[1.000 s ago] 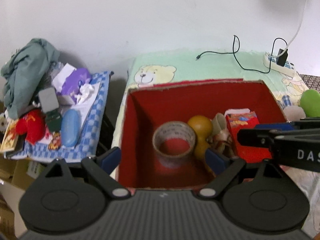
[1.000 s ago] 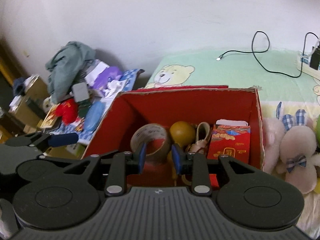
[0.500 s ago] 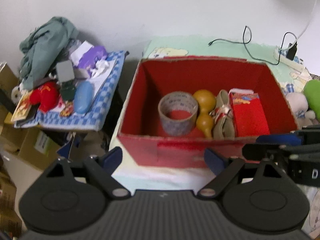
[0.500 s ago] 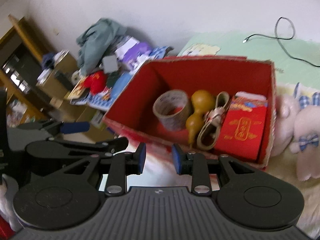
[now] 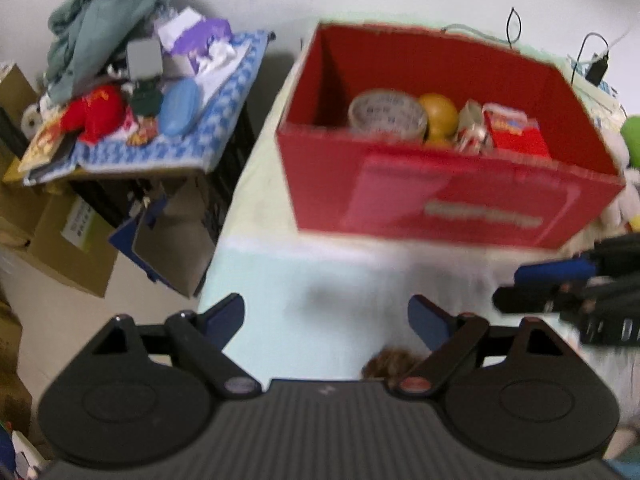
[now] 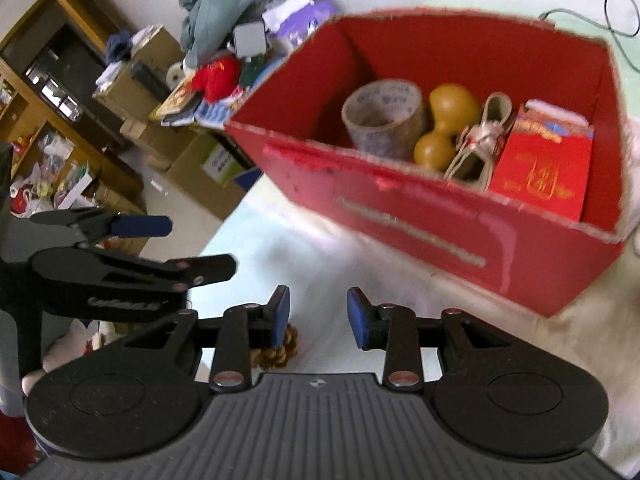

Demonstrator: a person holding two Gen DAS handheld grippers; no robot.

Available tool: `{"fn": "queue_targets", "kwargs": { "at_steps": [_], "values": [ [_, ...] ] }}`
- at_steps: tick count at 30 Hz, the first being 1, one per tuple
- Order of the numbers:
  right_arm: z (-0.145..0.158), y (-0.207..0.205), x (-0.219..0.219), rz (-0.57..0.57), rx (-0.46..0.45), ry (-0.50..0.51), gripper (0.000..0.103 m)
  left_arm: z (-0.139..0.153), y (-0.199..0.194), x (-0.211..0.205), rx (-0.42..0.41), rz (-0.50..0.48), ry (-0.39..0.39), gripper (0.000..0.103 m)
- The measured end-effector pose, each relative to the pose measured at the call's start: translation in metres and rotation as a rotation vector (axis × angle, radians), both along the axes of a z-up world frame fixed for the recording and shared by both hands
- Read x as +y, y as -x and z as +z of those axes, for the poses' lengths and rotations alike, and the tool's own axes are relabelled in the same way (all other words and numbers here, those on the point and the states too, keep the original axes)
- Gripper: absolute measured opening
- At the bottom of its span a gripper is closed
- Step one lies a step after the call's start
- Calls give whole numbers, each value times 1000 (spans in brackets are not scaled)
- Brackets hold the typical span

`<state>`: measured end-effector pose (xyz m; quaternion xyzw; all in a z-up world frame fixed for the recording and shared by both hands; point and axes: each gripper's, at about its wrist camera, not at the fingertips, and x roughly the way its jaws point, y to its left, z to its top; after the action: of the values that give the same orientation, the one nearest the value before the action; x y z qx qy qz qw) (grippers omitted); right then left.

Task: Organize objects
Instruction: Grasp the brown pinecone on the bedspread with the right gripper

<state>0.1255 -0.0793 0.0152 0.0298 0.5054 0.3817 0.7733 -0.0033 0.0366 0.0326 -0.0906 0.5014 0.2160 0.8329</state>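
Observation:
A red cardboard box (image 5: 440,200) (image 6: 400,220) stands on the pale bedspread. It holds a tape roll (image 6: 382,118), a yellow gourd (image 6: 448,128), a cream strapped shoe (image 6: 480,144) and a red packet (image 6: 544,172). My left gripper (image 5: 326,314) hangs open over the bedspread in front of the box, empty. My right gripper (image 6: 318,308) is beside it with its jaws opening and nothing between them. A brown pine cone (image 6: 280,344) (image 5: 390,362) lies on the bed just below both grippers, half hidden behind the fingers.
Left of the bed a side table with a blue checked cloth (image 5: 224,120) carries clothes, a blue case and a red plush. Cardboard boxes (image 5: 72,236) sit on the floor below. Plush toys (image 5: 632,132) crowd the box's right side. A wooden shelf (image 6: 48,80) stands far left.
Both grippers have drawn back from above the box and sunk towards the bedspread in front of it. The right jaws have widened a little. The pine cone has come into view.

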Motion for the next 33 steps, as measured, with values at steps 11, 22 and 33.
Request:
{"fn": "queue_targets", "kwargs": {
  "at_steps": [11, 22, 33],
  "values": [
    [-29, 5, 22, 70, 166, -11, 35, -30, 42, -9, 4, -185, 203, 86],
    [-51, -2, 35, 62, 340, -42, 46, -56, 19, -7, 43, -241, 260, 75],
    [-69, -13, 26, -4, 440, -111, 44, -76, 2, -5, 85, -285, 312, 51]
  ]
}}
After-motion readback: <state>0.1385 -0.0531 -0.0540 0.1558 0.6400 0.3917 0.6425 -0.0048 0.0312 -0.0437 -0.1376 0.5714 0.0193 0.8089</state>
